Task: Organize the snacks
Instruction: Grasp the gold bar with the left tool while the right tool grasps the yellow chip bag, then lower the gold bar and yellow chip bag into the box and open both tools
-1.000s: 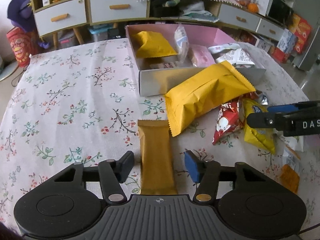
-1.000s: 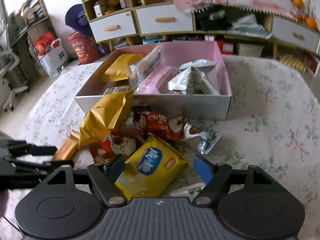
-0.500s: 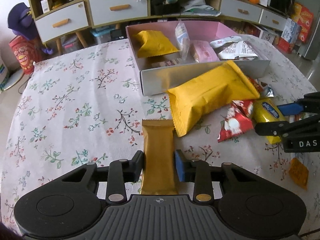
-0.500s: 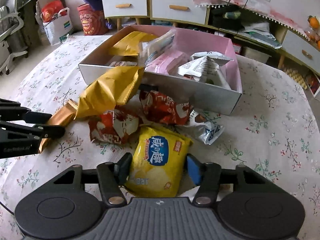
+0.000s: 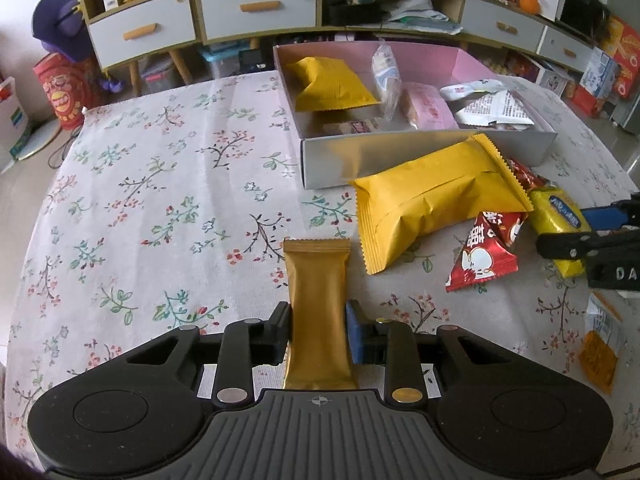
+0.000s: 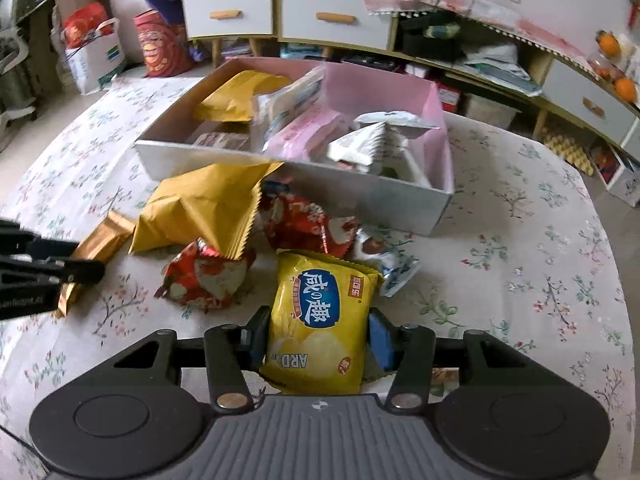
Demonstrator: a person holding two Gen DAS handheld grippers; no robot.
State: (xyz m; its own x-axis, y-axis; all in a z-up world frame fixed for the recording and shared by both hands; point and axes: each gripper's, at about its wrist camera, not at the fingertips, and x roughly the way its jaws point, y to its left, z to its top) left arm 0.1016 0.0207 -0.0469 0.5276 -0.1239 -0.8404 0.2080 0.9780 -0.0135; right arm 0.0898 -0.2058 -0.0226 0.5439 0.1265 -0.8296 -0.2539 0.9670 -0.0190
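Observation:
My left gripper (image 5: 318,326) is shut on a long gold snack bar (image 5: 318,296) and holds it just above the floral tablecloth. My right gripper (image 6: 318,334) is shut on a yellow cracker packet (image 6: 322,320) with a blue label. A pink-lined box (image 5: 424,156) holding several snacks stands at the far side of the table; it also shows in the right wrist view (image 6: 400,200). A large yellow bag (image 5: 436,196) leans against its front wall. A red packet (image 5: 484,252) lies beside the large bag.
Two red packets (image 6: 208,276) and a white-blue wrapper (image 6: 394,264) lie in front of the box. An orange sachet (image 5: 598,356) lies near the right table edge. Drawers and shelves (image 5: 256,8) stand behind the table. Bags (image 6: 96,52) sit on the floor at left.
Both grippers went from open to shut, the left on the gold bar and the right on the yellow cracker packet. Both have since lifted a little and drawn back.

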